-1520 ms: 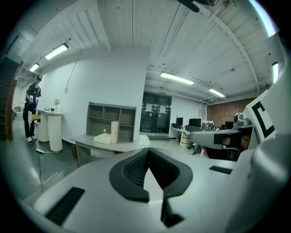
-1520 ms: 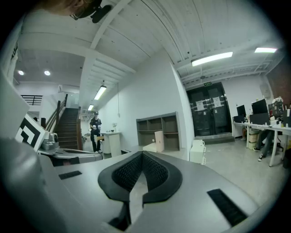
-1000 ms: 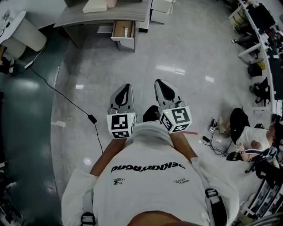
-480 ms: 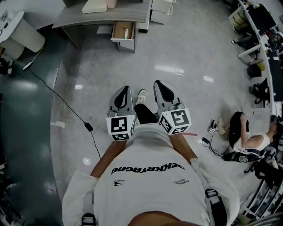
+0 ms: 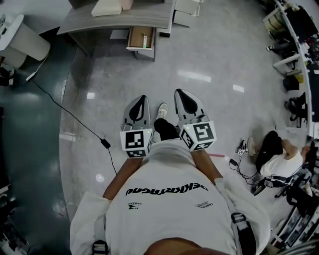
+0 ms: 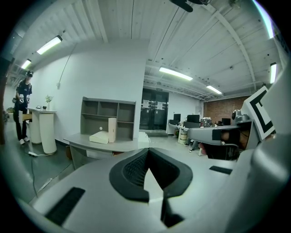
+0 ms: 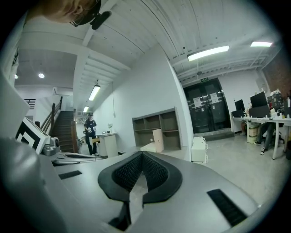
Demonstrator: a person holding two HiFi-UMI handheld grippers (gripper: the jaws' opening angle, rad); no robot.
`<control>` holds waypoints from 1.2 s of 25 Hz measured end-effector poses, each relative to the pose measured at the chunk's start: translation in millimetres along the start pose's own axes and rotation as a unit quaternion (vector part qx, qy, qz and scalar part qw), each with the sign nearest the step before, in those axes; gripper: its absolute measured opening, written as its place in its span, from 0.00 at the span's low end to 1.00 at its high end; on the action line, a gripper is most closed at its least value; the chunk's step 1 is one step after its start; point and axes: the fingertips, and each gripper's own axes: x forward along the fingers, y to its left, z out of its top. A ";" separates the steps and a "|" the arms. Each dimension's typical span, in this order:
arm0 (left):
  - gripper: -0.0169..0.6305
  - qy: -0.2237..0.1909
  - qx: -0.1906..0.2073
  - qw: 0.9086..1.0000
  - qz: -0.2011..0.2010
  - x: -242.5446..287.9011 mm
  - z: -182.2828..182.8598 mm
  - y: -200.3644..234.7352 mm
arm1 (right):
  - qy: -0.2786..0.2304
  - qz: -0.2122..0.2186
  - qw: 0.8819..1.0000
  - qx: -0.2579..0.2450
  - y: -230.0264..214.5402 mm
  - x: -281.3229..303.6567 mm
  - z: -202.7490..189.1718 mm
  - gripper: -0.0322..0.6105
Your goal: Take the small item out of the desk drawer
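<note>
Far ahead in the head view stands a grey curved desk (image 5: 114, 19), and its drawer (image 5: 141, 37) hangs open. A small white item with a green end (image 5: 145, 40) lies inside the drawer. I hold my left gripper (image 5: 141, 98) and my right gripper (image 5: 180, 92) side by side at waist height, pointing toward the desk and well short of it. Both are shut with nothing between the pads. The left gripper (image 6: 146, 150) looks at the desk (image 6: 102, 144) with its shelf unit. Past the right gripper (image 7: 142, 154) the same desk (image 7: 152, 146) shows.
A black cable (image 5: 70, 113) with a plug (image 5: 105, 143) runs across the glossy floor at the left. A white round stand (image 5: 27, 42) is at the far left, a white cabinet (image 5: 188, 7) beside the desk. A person (image 5: 273, 152) sits on the floor at the right.
A white shoe has stepped forward between the grippers, and the floor and plug have shifted a little under me. Both grippers keep their pose, shut.
</note>
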 end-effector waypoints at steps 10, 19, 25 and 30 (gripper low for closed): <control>0.05 0.013 -0.007 1.000 0.010 114.6 32.8 36.2 | -0.001 0.007 1.000 0.009 -67.3 102.2 34.3 0.10; 0.05 0.032 -0.005 0.999 0.022 207.3 50.8 64.5 | 0.007 0.010 1.000 0.018 -128.5 186.1 54.7 0.10; 0.05 0.041 0.001 0.999 0.026 251.3 47.8 75.6 | 0.014 0.014 1.000 0.022 -156.2 226.3 51.5 0.10; 0.05 0.051 0.000 0.998 0.032 270.4 43.8 91.3 | 0.029 0.003 0.999 0.028 -167.2 249.0 41.3 0.10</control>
